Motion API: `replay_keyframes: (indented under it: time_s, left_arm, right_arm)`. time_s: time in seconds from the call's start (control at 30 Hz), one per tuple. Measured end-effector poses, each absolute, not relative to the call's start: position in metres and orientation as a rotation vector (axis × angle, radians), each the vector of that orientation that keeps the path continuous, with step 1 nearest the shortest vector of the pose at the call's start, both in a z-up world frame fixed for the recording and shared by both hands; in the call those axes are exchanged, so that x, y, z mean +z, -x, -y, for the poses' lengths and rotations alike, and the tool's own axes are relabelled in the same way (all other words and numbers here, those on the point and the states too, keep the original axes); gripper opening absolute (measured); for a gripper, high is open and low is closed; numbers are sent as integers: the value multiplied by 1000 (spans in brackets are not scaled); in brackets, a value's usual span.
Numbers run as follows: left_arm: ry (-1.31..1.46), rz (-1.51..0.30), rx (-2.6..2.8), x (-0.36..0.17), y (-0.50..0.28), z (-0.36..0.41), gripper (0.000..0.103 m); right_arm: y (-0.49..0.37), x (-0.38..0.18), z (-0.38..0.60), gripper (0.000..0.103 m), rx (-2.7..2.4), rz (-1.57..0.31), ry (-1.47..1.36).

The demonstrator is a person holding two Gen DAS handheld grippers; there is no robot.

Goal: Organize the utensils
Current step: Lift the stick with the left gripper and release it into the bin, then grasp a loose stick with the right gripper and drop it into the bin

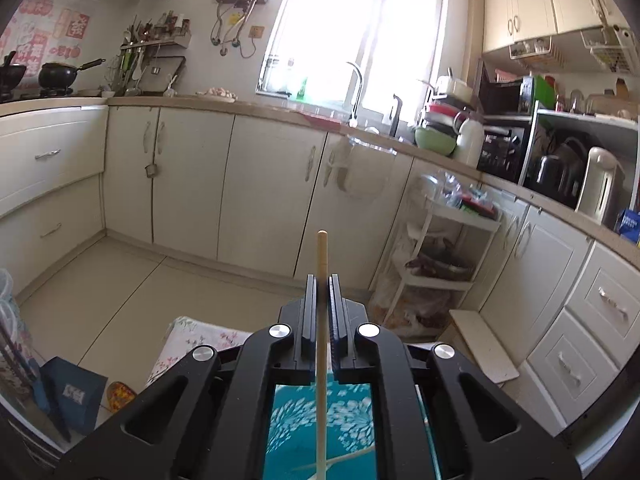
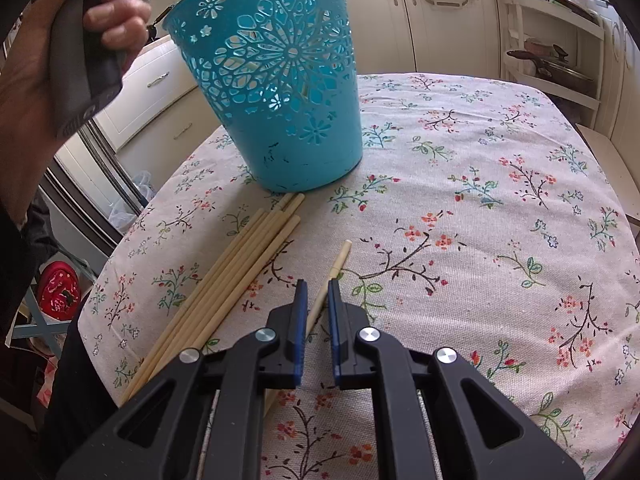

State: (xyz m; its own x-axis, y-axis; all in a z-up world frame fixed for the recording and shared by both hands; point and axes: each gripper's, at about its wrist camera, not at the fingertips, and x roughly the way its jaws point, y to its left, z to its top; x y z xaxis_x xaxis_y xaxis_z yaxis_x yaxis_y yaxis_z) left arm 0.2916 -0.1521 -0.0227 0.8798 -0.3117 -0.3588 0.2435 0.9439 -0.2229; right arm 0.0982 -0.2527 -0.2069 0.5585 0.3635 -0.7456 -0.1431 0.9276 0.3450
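Observation:
My left gripper (image 1: pixel 322 280) is shut on a pale wooden chopstick (image 1: pixel 322 256) that sticks out forward past its jaws. It hovers over the teal cut-out basket (image 1: pixel 352 412), where another chopstick lies inside. In the right wrist view the basket (image 2: pixel 280 92) stands upright on the floral tablecloth (image 2: pixel 480 240). A bundle of several chopsticks (image 2: pixel 240 264) lies in front of it. My right gripper (image 2: pixel 316 286) sits low on the cloth, shut on a single chopstick (image 2: pixel 340 260) that crosses slantwise between its jaws. A person's hand (image 2: pixel 100 12) grips the left tool's handle at the upper left.
Cream kitchen cabinets (image 1: pixel 192 184) line the room beyond the table. A white shelf trolley (image 1: pixel 440 248) stands by the right-hand cabinets. A dark blue box (image 1: pixel 76 396) sits low at the left. The tablecloth's far edge (image 2: pixel 440 76) lies behind the basket.

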Motion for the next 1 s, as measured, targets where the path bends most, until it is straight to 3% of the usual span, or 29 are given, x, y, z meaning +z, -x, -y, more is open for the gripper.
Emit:
replay_keyframes:
  time_s: [0.03, 0.2, 0.4, 0.53, 0.63, 0.87, 1.0]
  left_arm:
    - [168, -417, -288, -26, -290, 151, 11]
    - [170, -446, -246, -34, -269, 128, 53]
    - [164, -398, -175, -32, -216, 80, 78]
    - [177, -429, -131, -45, -192, 50, 82]
    - [198, -494, -112, -64, -181, 31, 83]
    - [247, -637, -92, -112, -169, 15, 84]
    - [240, -694, -107, -130, -163, 16, 84]
  right_arm:
    - [-99, -206, 252, 9, 302, -934, -254]
    - [-98, -204, 247, 13, 299, -932, -226]
    - [-96, -201, 240, 20, 265, -938, -205]
    - [-97, -198, 224, 18, 243, -948, -60]
    - [-99, -194, 223, 8, 292, -990, -29]
    - [-98, -193, 220, 7, 278, -1023, 27]
    - [-93, -186, 233, 5, 325, -1013, -138]
